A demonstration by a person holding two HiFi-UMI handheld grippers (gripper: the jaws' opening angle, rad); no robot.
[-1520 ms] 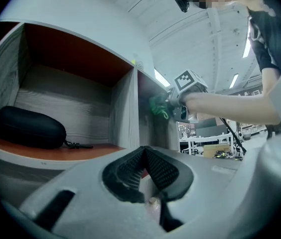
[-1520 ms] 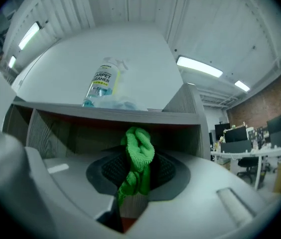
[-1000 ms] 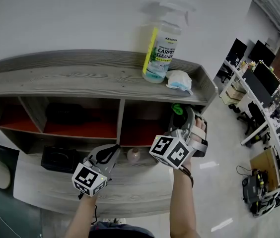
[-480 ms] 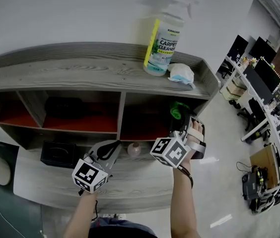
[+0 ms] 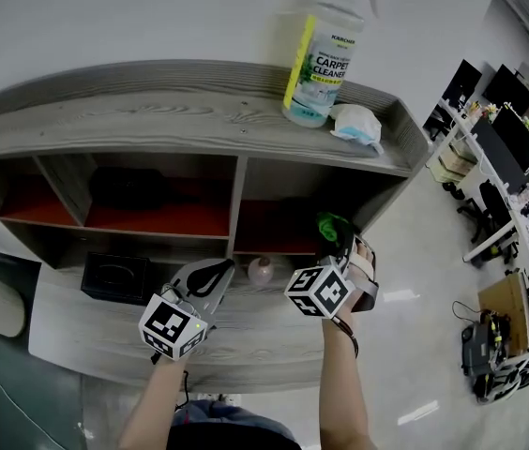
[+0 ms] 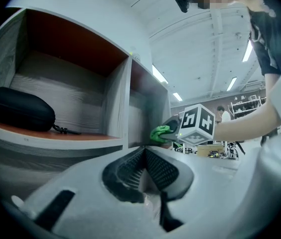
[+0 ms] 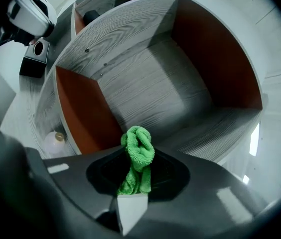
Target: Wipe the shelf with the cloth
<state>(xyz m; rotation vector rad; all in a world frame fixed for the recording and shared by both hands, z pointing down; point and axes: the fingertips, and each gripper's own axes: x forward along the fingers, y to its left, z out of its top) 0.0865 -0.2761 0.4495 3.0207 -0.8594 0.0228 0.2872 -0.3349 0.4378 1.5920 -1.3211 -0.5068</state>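
Note:
A grey wood-grain shelf unit (image 5: 152,125) with red-backed compartments stands against a white wall. My right gripper (image 5: 338,242) is shut on a bunched green cloth (image 5: 332,225) (image 7: 138,151) just in front of the right middle compartment (image 7: 175,88), clear of its floor. My left gripper (image 5: 210,277) is shut on nothing, low over the bottom ledge (image 5: 246,345), pointing at the divider (image 6: 116,103); the green cloth (image 6: 160,132) shows beyond its jaws.
A carpet-cleaner spray bottle (image 5: 325,59) and a crumpled face mask (image 5: 358,125) sit on the top shelf. A black case (image 6: 21,111) lies in the left middle compartment. A black box (image 5: 114,277) and a small pale bottle (image 5: 260,270) sit on the bottom ledge.
My right gripper with the cloth has dropped slightly and drawn back from the right compartment. The left gripper has held nearly still; the view has tilted.

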